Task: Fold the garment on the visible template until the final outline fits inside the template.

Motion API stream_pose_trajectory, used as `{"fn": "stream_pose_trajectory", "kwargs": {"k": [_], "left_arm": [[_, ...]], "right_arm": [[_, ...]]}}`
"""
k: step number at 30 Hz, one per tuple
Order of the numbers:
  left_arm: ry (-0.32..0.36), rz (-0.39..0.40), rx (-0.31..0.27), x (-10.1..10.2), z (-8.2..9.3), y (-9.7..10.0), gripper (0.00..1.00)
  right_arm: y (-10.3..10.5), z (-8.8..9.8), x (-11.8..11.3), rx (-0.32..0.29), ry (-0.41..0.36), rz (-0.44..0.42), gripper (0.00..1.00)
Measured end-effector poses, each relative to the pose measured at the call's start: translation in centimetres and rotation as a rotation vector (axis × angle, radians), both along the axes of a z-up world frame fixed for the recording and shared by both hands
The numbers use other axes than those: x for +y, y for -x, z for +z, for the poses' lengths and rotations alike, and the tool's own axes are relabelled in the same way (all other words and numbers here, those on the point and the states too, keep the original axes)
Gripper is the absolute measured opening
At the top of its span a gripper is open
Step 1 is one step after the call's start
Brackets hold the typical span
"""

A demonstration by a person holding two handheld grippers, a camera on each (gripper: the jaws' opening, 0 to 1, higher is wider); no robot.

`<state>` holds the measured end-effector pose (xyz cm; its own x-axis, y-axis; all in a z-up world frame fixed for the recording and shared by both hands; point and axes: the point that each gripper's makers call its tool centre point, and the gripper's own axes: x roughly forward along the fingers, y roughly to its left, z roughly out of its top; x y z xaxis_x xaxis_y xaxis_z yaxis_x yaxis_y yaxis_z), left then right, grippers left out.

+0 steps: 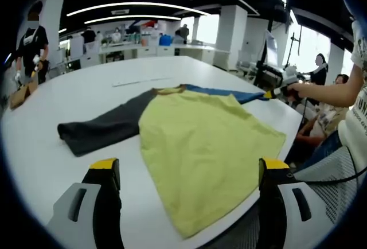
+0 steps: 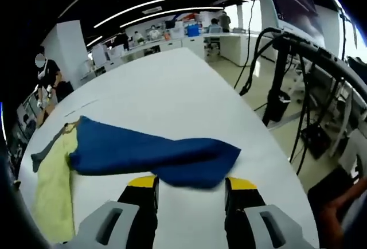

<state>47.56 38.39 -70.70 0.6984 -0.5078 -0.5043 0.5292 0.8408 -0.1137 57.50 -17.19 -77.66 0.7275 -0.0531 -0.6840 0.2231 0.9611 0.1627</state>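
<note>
In the left gripper view, your left hand-held gripper (image 1: 186, 171) hovered with its jaws wide apart and nothing between them, just short of the garment (image 1: 200, 140). The garment lay flat on the white tabletop (image 1: 86, 88) ahead of those jaws, its yellow body nearest, a dark grey sleeve (image 1: 100, 129) stretching off to the left, and a blue sleeve (image 1: 229, 94) reaching away to the far right. At that far right end your right hand-held gripper (image 1: 270, 93) met the blue sleeve's tip, a hand (image 1: 298, 87) behind it. In the right gripper view, the right hand-held gripper (image 2: 190, 185) had the blue sleeve's (image 2: 155, 152) cuff lying across its yellow-tipped jaws, though I could not tell whether they were clamped on it. The yellow body (image 2: 54, 186) lay to the left of that gripper, with the grey sleeve (image 2: 49, 146) beyond it.
</note>
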Motion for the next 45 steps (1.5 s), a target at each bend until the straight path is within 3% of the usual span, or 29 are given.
{"fn": "stream_pose_trajectory", "kwargs": {"k": [4,10,14,24,37,45], "left_arm": [[0.002,-0.005,-0.005,-0.2,0.3,0.2,0.97],[-0.014,-0.024,-0.005,-0.4,0.6,0.5,0.96],[-0.017,-0.026,-0.003,-0.5,0.6,0.6,0.96],[-0.023,-0.023,-0.006,-0.5,0.7,0.6,0.95],[-0.024,-0.029,0.0,-0.6,0.6,0.5,0.95],[-0.022,-0.036,0.0,-0.9,0.8,0.5,0.96]], "right_arm": [[-0.2,-0.2,-0.1,-0.01,-0.04,-0.04,0.34],[-0.2,-0.6,-0.7,0.011,-0.014,-0.092,0.22],[-0.1,-0.8,-1.0,0.036,0.044,-0.093,0.15],[-0.4,-0.5,-1.0,0.026,0.028,-0.086,0.0],[0.7,2.3,-1.6,0.038,0.072,-0.012,0.0],[1.2,2.4,-2.3,0.081,0.092,0.012,0.0]]}}
